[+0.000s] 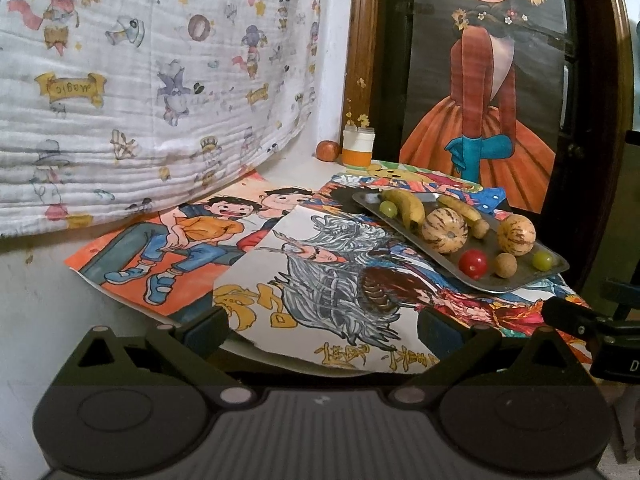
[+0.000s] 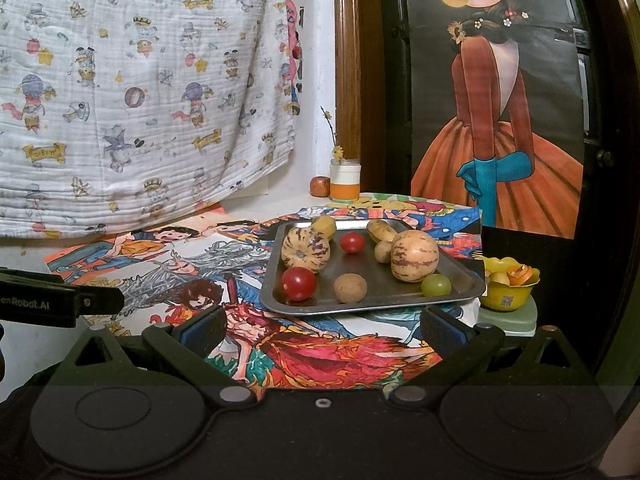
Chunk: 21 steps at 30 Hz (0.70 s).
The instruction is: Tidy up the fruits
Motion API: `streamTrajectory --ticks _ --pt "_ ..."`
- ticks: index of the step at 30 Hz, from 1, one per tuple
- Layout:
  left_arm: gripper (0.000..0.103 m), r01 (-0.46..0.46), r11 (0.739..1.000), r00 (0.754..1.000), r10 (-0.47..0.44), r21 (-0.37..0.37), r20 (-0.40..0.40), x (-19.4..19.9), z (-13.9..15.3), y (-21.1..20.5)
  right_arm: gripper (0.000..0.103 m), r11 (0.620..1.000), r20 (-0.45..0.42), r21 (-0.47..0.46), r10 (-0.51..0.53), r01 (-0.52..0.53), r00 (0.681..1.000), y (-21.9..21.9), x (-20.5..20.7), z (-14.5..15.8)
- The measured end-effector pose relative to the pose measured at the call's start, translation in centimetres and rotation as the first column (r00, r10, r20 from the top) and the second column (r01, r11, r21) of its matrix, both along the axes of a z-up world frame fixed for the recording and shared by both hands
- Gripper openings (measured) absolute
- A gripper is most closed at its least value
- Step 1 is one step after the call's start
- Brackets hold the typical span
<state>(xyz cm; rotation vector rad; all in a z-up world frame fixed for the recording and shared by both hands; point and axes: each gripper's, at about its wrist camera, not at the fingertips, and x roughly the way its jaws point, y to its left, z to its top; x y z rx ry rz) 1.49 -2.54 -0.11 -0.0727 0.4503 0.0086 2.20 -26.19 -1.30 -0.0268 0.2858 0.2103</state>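
A metal tray [image 2: 460, 294] sits on a table covered with cartoon drawings; it also shows in the left wrist view [image 1: 536, 276]. On it lie two striped melons [image 2: 414, 256] [image 2: 306, 249], two red tomatoes [image 2: 298, 283] [image 2: 352, 242], green grapes [image 2: 436, 285], small brown fruits [image 2: 350, 288] and bananas [image 1: 406, 204]. My left gripper [image 1: 322, 330] is open and empty, left of the tray. My right gripper [image 2: 322, 330] is open and empty, just in front of the tray.
A yellow bowl [image 2: 506, 294] with peels stands right of the tray on a green stand. A jar with an orange band [image 2: 345, 182] and a small apple [image 2: 320, 187] sit at the back by the wall. A printed cloth [image 2: 140, 100] hangs at left.
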Motion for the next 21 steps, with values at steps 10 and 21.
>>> streamTrajectory --ticks 10,21 --pt "0.103 -0.004 1.000 1.000 0.004 0.011 0.006 -0.14 0.16 -0.16 0.103 1.000 0.000 0.000 0.000 0.000 1.000 0.11 -0.06 -0.07" --pt "0.103 -0.011 1.000 1.000 0.011 -0.003 0.004 -0.08 0.23 0.09 0.103 1.000 -0.001 0.001 -0.001 0.001 1.000 0.15 -0.06 -0.07"
